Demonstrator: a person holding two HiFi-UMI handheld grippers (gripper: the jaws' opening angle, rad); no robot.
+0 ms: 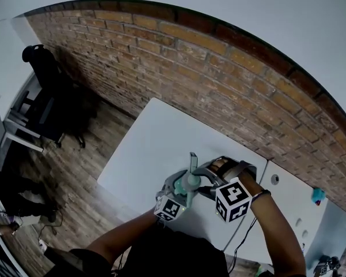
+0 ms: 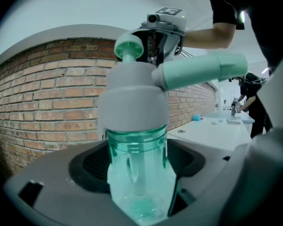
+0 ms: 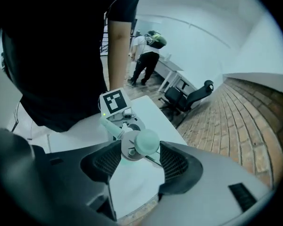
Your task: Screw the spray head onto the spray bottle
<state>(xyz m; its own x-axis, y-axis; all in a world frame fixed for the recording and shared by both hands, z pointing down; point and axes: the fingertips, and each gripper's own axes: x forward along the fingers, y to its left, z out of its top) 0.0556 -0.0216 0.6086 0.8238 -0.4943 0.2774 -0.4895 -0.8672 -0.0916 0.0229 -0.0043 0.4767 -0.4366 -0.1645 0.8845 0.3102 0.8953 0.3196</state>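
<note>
White rectangular table [image 1: 153, 146] stands on brown wood-plank floor [image 1: 75, 166]; adjoining white table [image 1: 291, 209] at right bears a small teal object [image 1: 318, 195] near the brick wall [image 1: 248, 79]

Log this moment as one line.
left gripper: shut on spray bottle | right gripper: open, fingers flanking spray head | spray head: on spray bottle

The place looks like an office-style workroom or lab. A long wall of bare red brick [image 1: 219, 68] runs behind a row of plain white rectangular tables [image 1: 155, 149] set end to end. The floor of brown wood-look planks [image 1: 75, 166] spreads beside them. A black swivel office chair [image 1: 43, 77] stands next to more white desks [image 1: 17, 126] at the far side. In the right gripper view, a person in a white top and dark trousers [image 3: 144, 60] stands bent over a white desk [image 3: 172, 72] farther down the room.
</note>
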